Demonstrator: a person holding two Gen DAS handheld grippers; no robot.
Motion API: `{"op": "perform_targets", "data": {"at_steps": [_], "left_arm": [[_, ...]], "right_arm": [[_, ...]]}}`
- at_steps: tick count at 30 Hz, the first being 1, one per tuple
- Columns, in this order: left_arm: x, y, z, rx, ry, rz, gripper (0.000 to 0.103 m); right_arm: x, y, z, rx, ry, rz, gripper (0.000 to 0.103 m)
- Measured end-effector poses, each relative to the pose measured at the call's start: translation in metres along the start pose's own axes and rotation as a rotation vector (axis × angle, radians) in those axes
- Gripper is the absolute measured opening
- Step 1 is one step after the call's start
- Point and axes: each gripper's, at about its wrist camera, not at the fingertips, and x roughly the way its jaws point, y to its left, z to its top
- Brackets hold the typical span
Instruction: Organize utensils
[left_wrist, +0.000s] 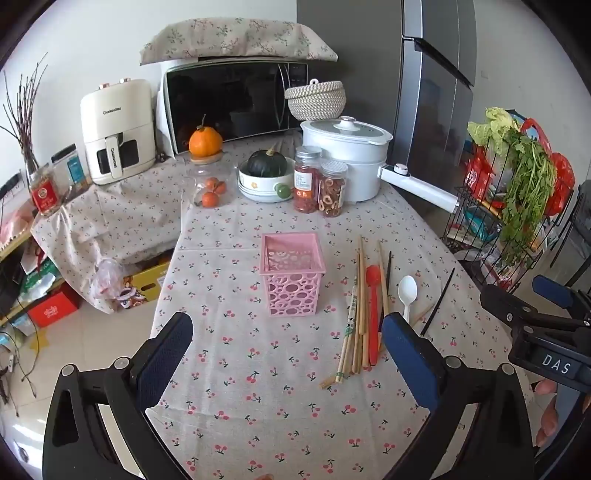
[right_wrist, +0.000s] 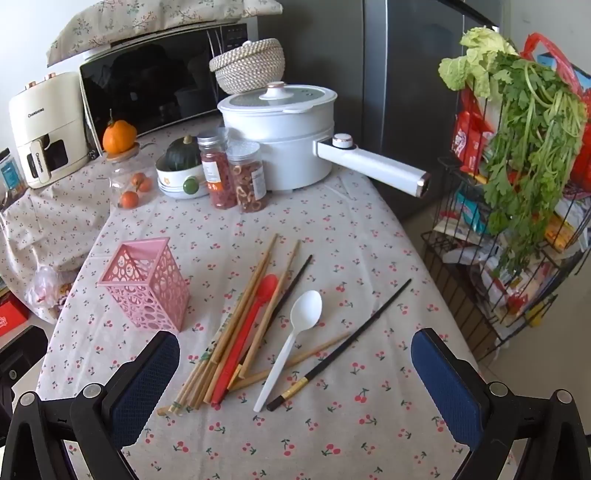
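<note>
Right wrist view alone shows black chopstick's (right_wrist: 343, 341) gold band

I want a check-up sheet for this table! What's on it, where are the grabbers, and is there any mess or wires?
Surface: tablecloth with cherry print, lying flat.
Job's things: pink holder upright, nothing seen inside; wooden chopsticks, red spoon, white spoon and black chopsticks lie loose beside it.
Clutter: two snack jars, squash in a bowl, white electric pot, glass jar of oranges at the back.
Grippers: left gripper and right gripper both open, hovering, holding nothing.
Cables: nothing seen.
Surroundings: microwave, air fryer, wire rack with greens.
</note>
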Motion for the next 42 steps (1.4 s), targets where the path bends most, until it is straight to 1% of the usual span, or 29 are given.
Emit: {"op": "perform_targets", "data": {"at_steps": [1,3,4,5,9,10,16,24,42], "left_arm": [[0.0,0.001,0.0,-0.002,0.005,-0.003,0.103],[0.006,-0.008,-0.002,0.036,0.021,0.014,0.103],[0.007,-0.006,-0.002,0.04,0.029,0.007,0.103],[0.009,-0.006,-0.002,0.044,0.032,0.008,0.103],[0.011,-0.005,-0.003,0.027,0.036,-0.001,0.103],[0.011,-0.005,-0.004,0.017,0.038,-0.006,0.103],[0.013,-0.003,-0.003,-0.004,0.04,-0.015,0.103],[0.012,-0.005,-0.004,0.0,0.033,-0.031,0.103],[0.012,-0.009,-0.004,0.004,0.037,-0.034,0.103]], "right_arm": [[0.001,0.0,0.0,-0.003,-0.001,-0.003,0.103],[0.002,0.001,0.002,-0.002,-0.006,-0.009,0.103],[0.003,0.001,0.004,0.0,-0.008,-0.009,0.103],[0.001,0.001,-0.002,-0.001,-0.023,-0.024,0.103],[-0.001,-0.001,-0.001,0.005,-0.031,-0.027,0.103],[0.001,0.004,0.002,-0.002,-0.024,-0.04,0.103],[0.001,-0.002,-0.001,-0.003,-0.019,-0.044,0.103],[0.002,-0.003,-0.001,0.0,-0.02,-0.048,0.103],[0.002,-0.004,-0.001,0.001,-0.02,-0.046,0.103]]}}
